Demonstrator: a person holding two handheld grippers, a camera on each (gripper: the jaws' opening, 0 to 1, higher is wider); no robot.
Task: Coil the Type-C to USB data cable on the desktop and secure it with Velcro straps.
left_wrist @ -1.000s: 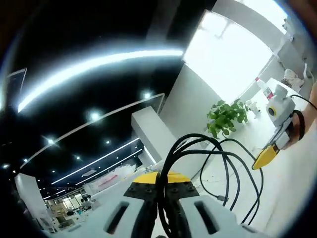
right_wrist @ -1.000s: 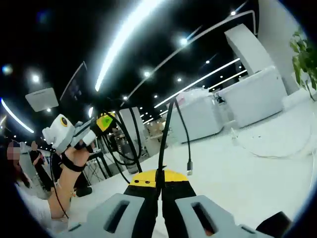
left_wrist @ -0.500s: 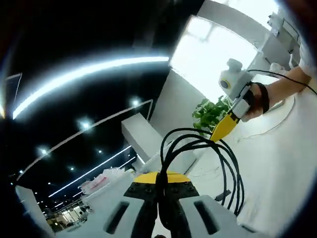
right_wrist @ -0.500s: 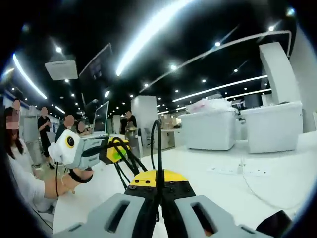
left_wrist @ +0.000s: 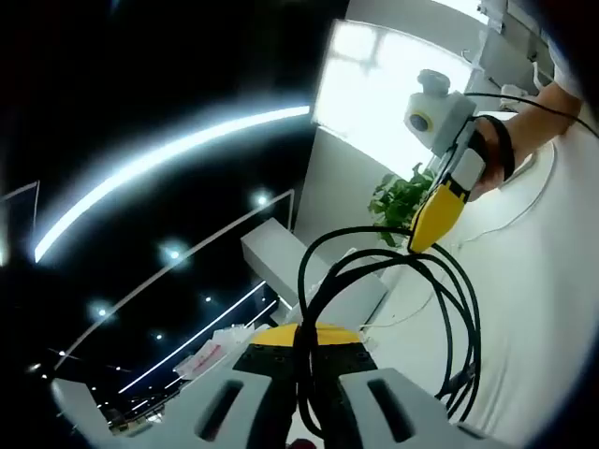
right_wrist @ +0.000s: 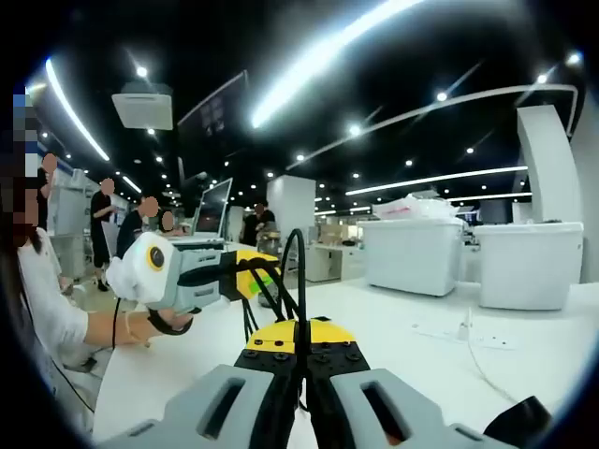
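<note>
In the left gripper view my left gripper (left_wrist: 301,344) is shut on a black data cable (left_wrist: 455,309), whose loops bulge up and to the right of the jaws. The right gripper's yellow tip (left_wrist: 430,217) comes in from the upper right and meets the top loop, with a person's hand (left_wrist: 510,145) behind it. Seen in the right gripper view, my right gripper (right_wrist: 300,342) is shut on a strand of the black cable (right_wrist: 289,267), which arches left to the left gripper (right_wrist: 245,278). Both are held above the white table (right_wrist: 393,318).
A potted plant (left_wrist: 397,201) stands at the table's far side. White cabinets (right_wrist: 423,254) line the back of the room. A white power strip with its lead (right_wrist: 460,333) lies on the table to the right. Several people (right_wrist: 140,217) stand at desks on the left.
The two grippers have come closer together and the cable loops have drawn tighter. Both views have tilted with the hands.
</note>
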